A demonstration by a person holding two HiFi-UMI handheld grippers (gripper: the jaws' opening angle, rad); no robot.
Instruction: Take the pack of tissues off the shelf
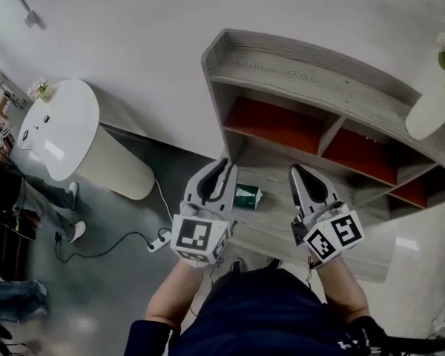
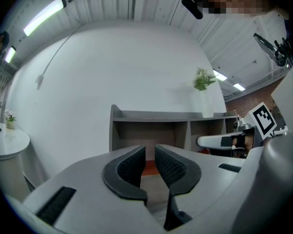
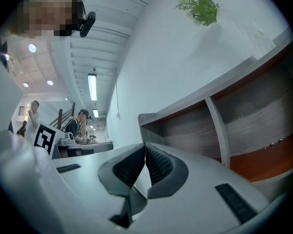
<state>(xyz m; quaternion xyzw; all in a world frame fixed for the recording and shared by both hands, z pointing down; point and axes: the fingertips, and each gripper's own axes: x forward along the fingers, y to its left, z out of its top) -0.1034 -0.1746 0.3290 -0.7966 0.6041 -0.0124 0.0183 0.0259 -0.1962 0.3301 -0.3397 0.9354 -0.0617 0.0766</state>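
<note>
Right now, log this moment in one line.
left gripper: open, empty | right gripper: shut, empty | tissues: on shelf, not held

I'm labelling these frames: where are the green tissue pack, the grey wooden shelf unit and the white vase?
Green-and-white pack of tissues [image 1: 247, 196]: head view, its middle.
Grey wooden shelf unit [image 1: 304, 64]: head view, top board.
White vase [image 1: 429, 113]: head view, its body.

The left gripper [image 2: 150, 156] faces the shelf [image 2: 156, 115], jaws slightly apart and empty; a plant [image 2: 203, 79] stands on the shelf's right end.
</note>
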